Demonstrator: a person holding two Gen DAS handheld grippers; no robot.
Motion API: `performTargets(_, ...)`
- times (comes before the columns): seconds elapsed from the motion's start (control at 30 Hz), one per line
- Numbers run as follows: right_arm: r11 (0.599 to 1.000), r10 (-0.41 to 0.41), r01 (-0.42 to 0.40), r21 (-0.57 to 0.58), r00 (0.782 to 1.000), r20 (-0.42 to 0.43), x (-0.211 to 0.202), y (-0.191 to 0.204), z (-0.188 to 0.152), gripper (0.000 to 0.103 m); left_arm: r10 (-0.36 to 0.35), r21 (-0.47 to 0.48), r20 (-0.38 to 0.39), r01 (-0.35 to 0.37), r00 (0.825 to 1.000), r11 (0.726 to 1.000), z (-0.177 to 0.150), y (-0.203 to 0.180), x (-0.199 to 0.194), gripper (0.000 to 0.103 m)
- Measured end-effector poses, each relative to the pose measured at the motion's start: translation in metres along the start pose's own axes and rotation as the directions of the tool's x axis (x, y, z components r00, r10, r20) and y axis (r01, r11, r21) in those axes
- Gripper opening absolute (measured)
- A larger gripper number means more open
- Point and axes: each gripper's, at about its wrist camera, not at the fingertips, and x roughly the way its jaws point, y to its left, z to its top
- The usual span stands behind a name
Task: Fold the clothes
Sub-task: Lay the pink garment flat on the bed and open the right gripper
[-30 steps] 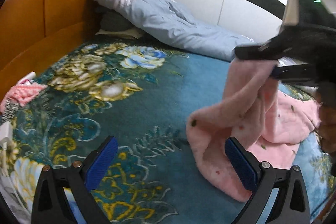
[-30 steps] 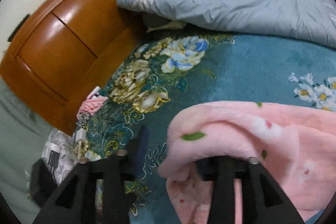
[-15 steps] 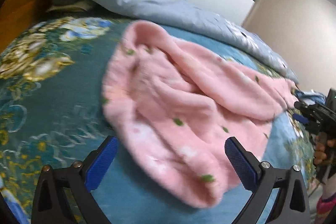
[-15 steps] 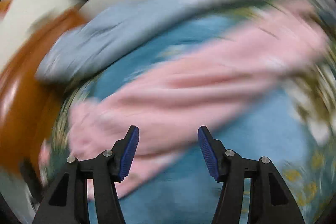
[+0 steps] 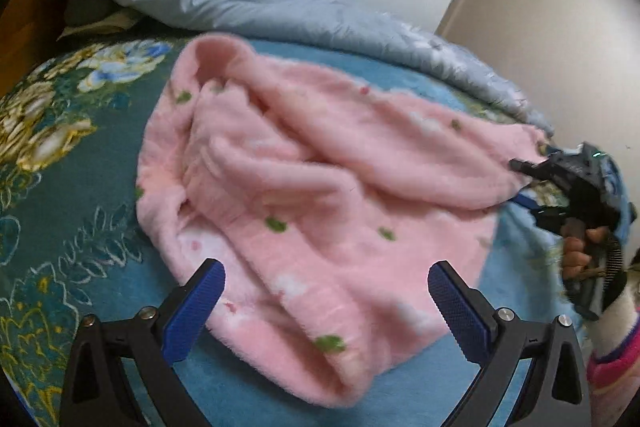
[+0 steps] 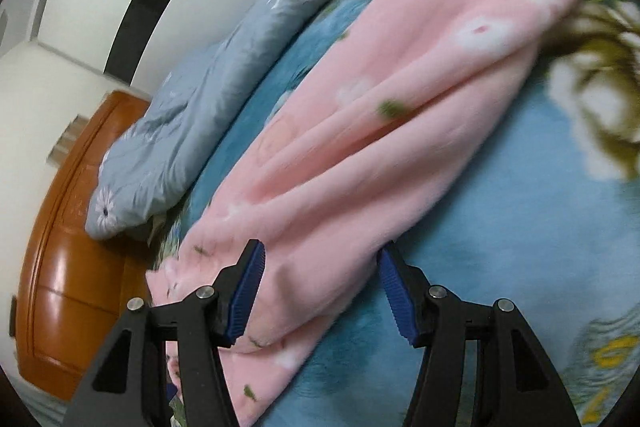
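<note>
Since 1 s ago, fuzzy pink garment point(image 5: 320, 187) dropped flat on teal floral bedspread point(image 5: 68, 187); left gripper point(image 5: 326, 303) & right gripper point(image 6: 320, 291) jaws spread, empty.

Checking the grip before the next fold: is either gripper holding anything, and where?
Nothing is held. Both the left gripper and right gripper are open over the pink garment.

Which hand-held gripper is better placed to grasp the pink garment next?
The right hand-held gripper: its open jaws already straddle an end of the pink garment. The left hand-held gripper, also open, looks further above it.
</note>
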Motion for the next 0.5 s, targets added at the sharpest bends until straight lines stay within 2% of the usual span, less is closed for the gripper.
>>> performTargets(0.07, 1.0, 0.0, 0.0, -0.018, 1.0, -0.011, 0.004, 0.002, -0.003, 0.06, 0.018, -0.021, -0.02, -0.019, 1.0, 1.0, -0.004, 0.002, 0.008, 0.103)
performTargets(0.23, 0.999, -0.002, 0.001, -0.053, 1.0, -0.019, 0.002, -0.004, -0.01, 0.06, 0.056, -0.032, 0.013, -0.056, 0.998, 0.998, -0.013, -0.001, 0.011, 0.103)
performTargets(0.37, 0.996, -0.003, 0.001, -0.085, 1.0, -0.023, -0.001, -0.005, -0.017, 0.06, 0.077, 0.034, -0.014, -0.076, 0.997, 0.997, -0.015, -0.007, 0.013, 0.103)
performTargets(0.4, 0.995, -0.002, -0.001, -0.097, 1.0, -0.024, -0.001, -0.004, -0.018, 0.06, 0.071, 0.038, -0.024, -0.07, 0.997, 0.997, -0.013, -0.008, 0.012, 0.103)
performTargets(0.5, 0.991, 0.001, -0.004, -0.131, 1.0, -0.027, 0.0, -0.002, -0.02, 0.06, -0.073, 0.035, -0.036, 0.074, 0.997, 0.997, -0.011, -0.014, 0.003, 0.103)
